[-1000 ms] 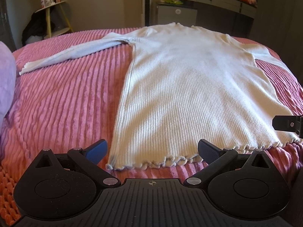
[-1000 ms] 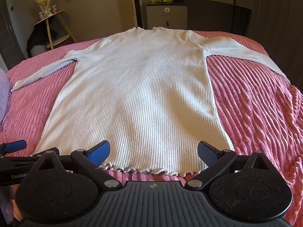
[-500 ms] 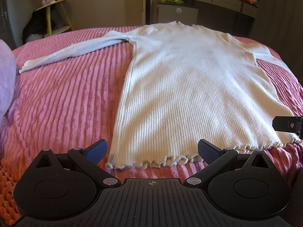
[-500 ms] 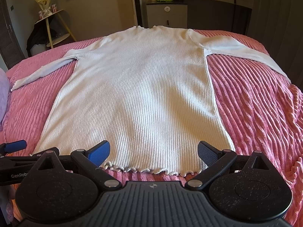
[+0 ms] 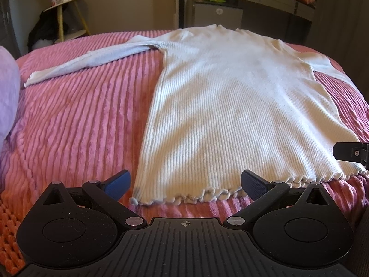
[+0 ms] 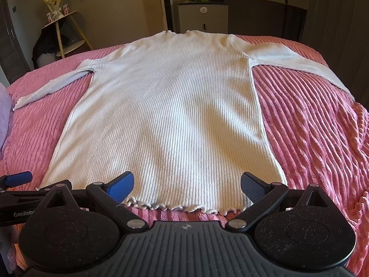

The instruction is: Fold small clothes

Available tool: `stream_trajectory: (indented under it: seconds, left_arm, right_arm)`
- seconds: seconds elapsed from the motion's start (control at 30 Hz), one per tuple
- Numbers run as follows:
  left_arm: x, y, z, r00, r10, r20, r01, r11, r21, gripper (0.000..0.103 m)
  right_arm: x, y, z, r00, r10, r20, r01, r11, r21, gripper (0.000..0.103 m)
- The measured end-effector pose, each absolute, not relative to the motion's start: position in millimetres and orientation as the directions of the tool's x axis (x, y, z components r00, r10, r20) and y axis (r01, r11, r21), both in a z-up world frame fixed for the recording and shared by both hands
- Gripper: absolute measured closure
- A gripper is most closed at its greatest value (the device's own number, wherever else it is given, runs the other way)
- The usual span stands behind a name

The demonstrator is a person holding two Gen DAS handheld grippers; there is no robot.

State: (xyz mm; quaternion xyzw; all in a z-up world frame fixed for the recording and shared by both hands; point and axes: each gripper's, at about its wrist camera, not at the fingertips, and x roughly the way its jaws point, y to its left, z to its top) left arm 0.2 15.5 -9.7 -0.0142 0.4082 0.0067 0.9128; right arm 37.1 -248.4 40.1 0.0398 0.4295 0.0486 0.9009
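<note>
While both grippers hover at the lower edge of their frames, a white ribbed long-sleeved garment (image 6: pixel 170 115) lies flat and unfolded on a pink ribbed bedspread (image 6: pixel 306 124), filling the centre of each view. Its ruffled hem (image 6: pixel 175 206) faces the cameras; the neckline sits at upper centre. One sleeve (image 5: pixel 92 62) stretches toward the left of the frame, the other sleeve (image 6: pixel 293 62) toward the upper right. The left gripper (image 5: pixel 184 184) has its blue-padded fingers (image 5: pixel 116 183) spread wide, holding nothing, with the hem's left corner lying between them. The right gripper (image 6: pixel 187 185) is likewise spread wide and empty, straddling the hem's right portion. A lilac cushion (image 5: pixel 8 92) occupies the left edge. A side table (image 6: pixel 66 25) and a dark cabinet (image 6: pixel 203 16) stand across the top of the frame.
</note>
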Motion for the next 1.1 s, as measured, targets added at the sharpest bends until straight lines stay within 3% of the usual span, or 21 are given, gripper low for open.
stream_trajectory:
  seconds: [1.1]
  left_arm:
    - [0.5, 16.6, -10.2, 0.659, 0.005, -0.752, -0.033, 0.999, -0.022, 0.0]
  right_arm:
    - [39.8, -250.4, 37.7, 0.612, 0.131, -0.78, -0.051, 0.991, 0.127, 0.004]
